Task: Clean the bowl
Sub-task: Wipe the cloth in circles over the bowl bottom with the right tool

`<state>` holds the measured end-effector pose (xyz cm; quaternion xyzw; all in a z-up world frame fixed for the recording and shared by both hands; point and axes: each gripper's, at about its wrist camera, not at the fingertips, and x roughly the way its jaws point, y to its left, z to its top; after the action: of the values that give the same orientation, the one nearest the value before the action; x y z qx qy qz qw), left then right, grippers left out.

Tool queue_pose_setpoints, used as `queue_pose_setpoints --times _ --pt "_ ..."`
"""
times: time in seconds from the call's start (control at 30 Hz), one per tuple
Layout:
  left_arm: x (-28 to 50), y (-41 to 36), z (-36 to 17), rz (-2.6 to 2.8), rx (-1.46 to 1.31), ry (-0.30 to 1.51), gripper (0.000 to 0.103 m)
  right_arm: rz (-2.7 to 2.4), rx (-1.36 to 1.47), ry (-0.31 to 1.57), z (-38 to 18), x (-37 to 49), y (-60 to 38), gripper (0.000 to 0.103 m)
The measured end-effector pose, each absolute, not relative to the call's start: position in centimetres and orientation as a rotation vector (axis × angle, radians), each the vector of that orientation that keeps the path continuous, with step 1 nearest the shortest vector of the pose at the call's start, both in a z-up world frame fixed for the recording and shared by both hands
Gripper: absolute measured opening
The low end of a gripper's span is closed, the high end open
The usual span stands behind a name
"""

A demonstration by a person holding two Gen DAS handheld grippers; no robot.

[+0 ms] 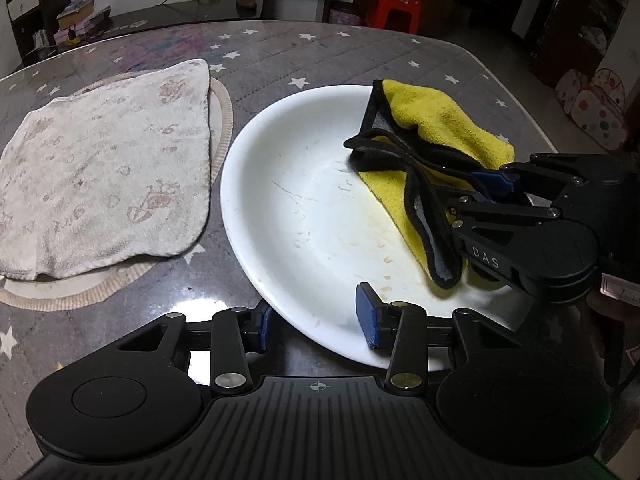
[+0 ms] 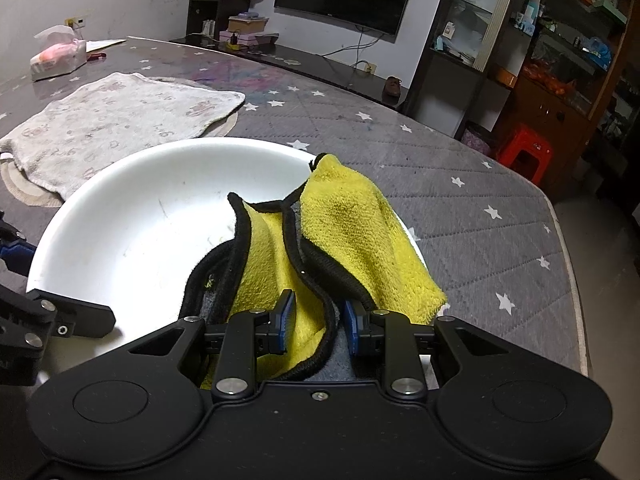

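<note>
A wide white bowl sits on the grey star-patterned table, with faint smears on its inside. A yellow cloth with black edging lies bunched over the bowl's right side. My right gripper is shut on the near end of the yellow cloth, low inside the bowl. My left gripper is open and straddles the bowl's near rim, one blue pad inside and the other outside. In the left wrist view the right gripper comes in from the right.
A pale patterned towel lies on a round mat left of the bowl. A tissue pack sits at the far left of the table. The table's edge runs close on the right, with a red stool beyond it.
</note>
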<state>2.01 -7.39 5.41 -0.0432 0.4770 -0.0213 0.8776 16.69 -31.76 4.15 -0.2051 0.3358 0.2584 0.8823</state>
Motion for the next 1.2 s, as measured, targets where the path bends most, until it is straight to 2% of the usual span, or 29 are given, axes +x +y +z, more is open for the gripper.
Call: queue_pose_setpoints --times 1.2 --pt "3.0 -6.2 5.4 -0.093 -0.029 0.988 0.04 0.524 -0.43 0.698 4.1 17.7 -31.1 0.028"
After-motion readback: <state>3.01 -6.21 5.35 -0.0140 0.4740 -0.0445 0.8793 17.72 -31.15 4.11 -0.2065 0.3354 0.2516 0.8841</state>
